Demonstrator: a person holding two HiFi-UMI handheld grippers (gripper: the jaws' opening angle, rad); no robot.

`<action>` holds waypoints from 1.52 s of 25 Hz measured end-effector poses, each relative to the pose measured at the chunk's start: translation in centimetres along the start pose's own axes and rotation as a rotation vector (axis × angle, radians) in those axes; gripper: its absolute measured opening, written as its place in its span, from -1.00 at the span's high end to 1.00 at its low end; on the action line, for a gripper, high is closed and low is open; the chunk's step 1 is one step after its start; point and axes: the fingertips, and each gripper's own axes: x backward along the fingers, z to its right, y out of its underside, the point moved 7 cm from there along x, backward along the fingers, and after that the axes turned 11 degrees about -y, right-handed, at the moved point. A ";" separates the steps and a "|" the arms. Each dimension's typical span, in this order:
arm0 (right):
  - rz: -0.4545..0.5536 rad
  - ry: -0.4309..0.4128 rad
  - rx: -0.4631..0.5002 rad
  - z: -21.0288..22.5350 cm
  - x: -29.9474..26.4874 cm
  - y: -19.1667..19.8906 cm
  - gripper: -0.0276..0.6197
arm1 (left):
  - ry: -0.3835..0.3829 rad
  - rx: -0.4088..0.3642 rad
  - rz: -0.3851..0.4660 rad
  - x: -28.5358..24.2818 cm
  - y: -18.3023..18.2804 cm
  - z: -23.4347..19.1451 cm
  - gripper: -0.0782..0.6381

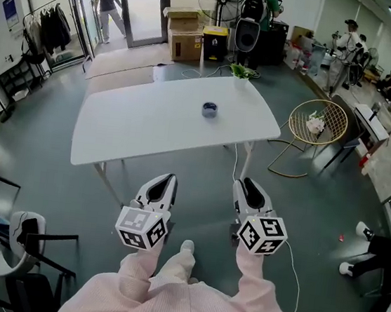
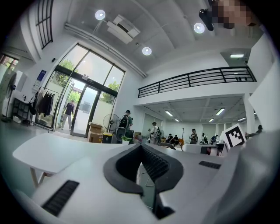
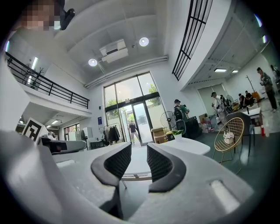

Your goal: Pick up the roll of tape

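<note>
Now 1 tape roll (image 1: 209, 110) on 1 table (image 1: 134, 134) — left hand-held gripper (image 1: 166, 178) clenched w/o load, right hand-held gripper (image 1: 248, 184) released.

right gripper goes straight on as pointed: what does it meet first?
Likely the near edge of the white table; the right gripper, jaws apart and empty, points level at it. Space before it looks free.

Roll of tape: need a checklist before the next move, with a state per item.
1. Target seen: roll of tape lies alone mid-table: ok.
2. right claw open, nothing between its jaws: ok.
3. left claw open: not ok, its tips meet.
4. Claws over the table: not ok, both are short of its near edge.
5. Free path to the tape: ok, the potted plant stands at the far edge.
6. Tape's inner hole facing up: cannot tell, too small.
</note>
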 end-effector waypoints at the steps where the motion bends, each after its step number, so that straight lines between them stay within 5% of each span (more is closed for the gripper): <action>1: -0.002 0.000 -0.002 0.6 -0.7 0.0 0.62 | 0.000 0.002 -0.002 -0.9 0.0 -0.3 0.78; 19: -0.040 0.034 -0.045 9.4 -14.1 0.2 0.43 | 0.034 0.028 -0.056 -16.5 -0.5 -5.8 0.78; 38: -0.086 0.054 -0.073 15.4 -22.8 0.6 0.38 | 0.036 0.048 -0.111 -26.1 0.4 -9.7 0.78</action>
